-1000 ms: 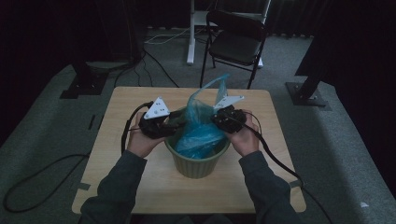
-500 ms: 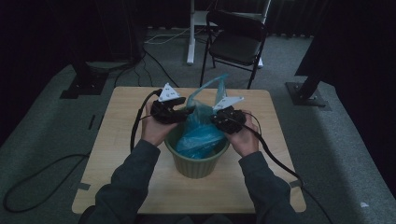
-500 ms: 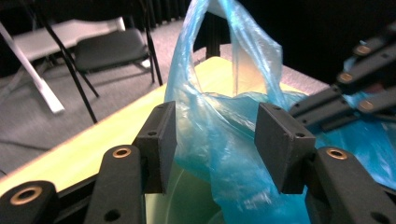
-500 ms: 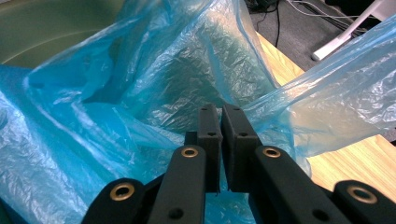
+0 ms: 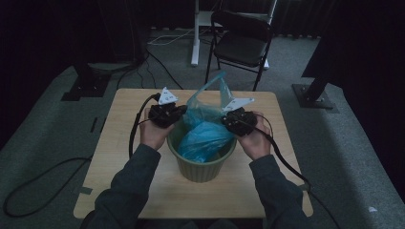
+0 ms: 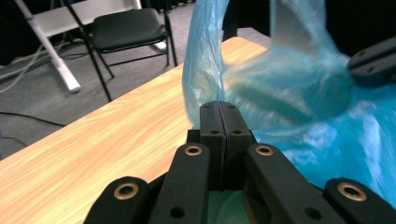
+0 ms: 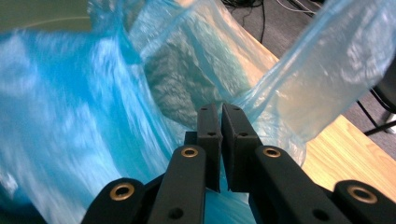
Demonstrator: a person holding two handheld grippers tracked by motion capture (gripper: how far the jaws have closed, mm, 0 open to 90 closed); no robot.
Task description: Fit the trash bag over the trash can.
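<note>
Wooden table [image 5: 119, 162] carries a green pot [image 5: 203, 168] close to the person, with a blue bag [image 5: 206, 134] stuffed into it and rising above the rim. At the pot's near-left rim, the left gripper [image 5: 167, 114] has its jaws pressed together on a bag edge [image 6: 215, 88]. Opposite, the right gripper [image 5: 235, 122] pinches another fold of the film [image 7: 261, 100], jaws almost closed. Beyond both tools stands a black chair [image 5: 241, 43] on grey carpet.

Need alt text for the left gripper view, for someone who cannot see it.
The left claw, jaws shut, pinches an edge of the blue plastic bag that billows to its right. Behind lies the wooden table, with a black folding chair on the grey floor beyond.
</note>
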